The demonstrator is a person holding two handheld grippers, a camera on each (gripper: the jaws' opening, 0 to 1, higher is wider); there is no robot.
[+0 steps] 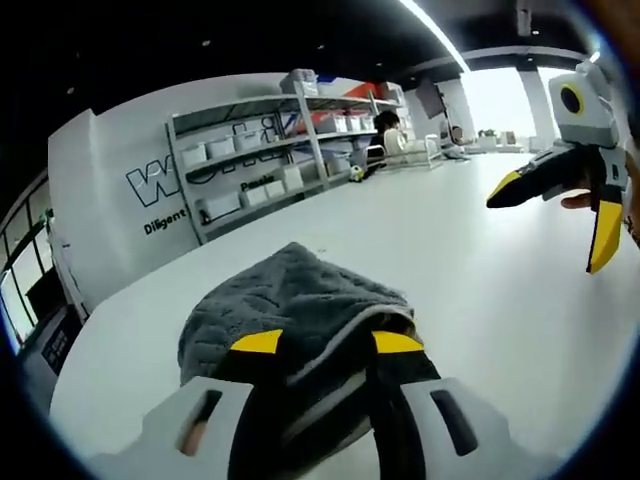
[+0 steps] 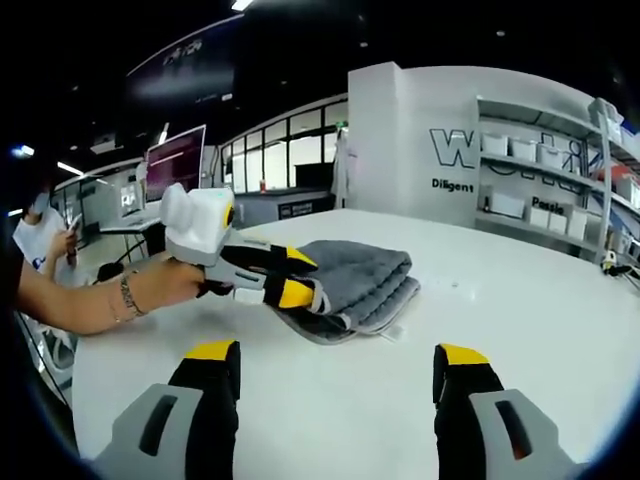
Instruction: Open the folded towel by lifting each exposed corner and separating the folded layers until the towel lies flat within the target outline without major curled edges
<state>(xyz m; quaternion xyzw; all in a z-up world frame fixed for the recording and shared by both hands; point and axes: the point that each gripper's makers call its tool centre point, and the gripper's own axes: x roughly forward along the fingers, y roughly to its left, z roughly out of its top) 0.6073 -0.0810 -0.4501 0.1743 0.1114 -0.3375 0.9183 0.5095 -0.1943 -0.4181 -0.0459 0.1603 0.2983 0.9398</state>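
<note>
A grey folded towel lies on the white table. My left gripper has its yellow-tipped jaws on either side of the towel's near piped edge, closed in on the folded layers. In the right gripper view the same towel sits mid-table, with the left gripper clamped on its left corner and held by a person's hand. My right gripper is open and empty over bare table, short of the towel. It also hangs open at the right of the left gripper view.
Metal shelves with white bins stand along a white wall beyond the table's far edge. A seated person is at the back. Monitors and desks lie beyond the table's left side in the right gripper view.
</note>
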